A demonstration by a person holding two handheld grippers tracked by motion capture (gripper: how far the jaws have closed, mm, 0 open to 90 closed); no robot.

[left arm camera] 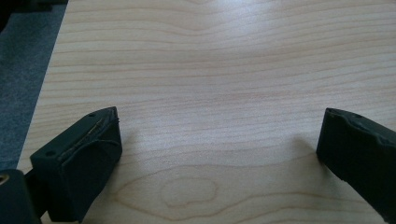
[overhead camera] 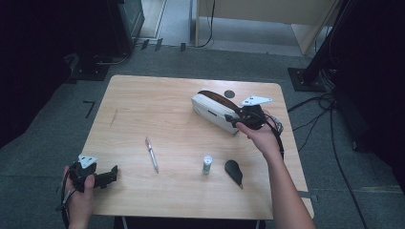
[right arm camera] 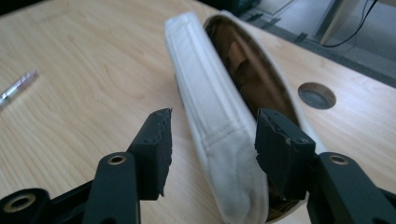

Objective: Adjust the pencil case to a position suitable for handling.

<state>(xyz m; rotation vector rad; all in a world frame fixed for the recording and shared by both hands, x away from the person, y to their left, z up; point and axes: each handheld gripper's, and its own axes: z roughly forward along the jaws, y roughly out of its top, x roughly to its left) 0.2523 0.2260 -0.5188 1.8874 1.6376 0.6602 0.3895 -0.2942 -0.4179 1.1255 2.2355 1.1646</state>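
Note:
A white pencil case (overhead camera: 212,110) lies on its side at the back right of the wooden table (overhead camera: 157,105), its zip gaping to show a brown lining. My right gripper (overhead camera: 232,119) is at the case's near end. In the right gripper view the case's white side wall (right arm camera: 205,107) passes between the jaws of the right gripper (right arm camera: 215,123). One jaw stands outside with a small gap to the cloth, and the other sits at the opening's edge. My left gripper (overhead camera: 113,174) rests near the front left corner, and in its own view the left gripper (left arm camera: 219,126) is wide open over bare wood.
A pen (overhead camera: 152,154) lies in the middle of the table, also seen in the right gripper view (right arm camera: 18,86). A small white cylinder (overhead camera: 207,164) and a black teardrop-shaped object (overhead camera: 233,171) sit front right. A round cable hole (overhead camera: 229,94) lies behind the case.

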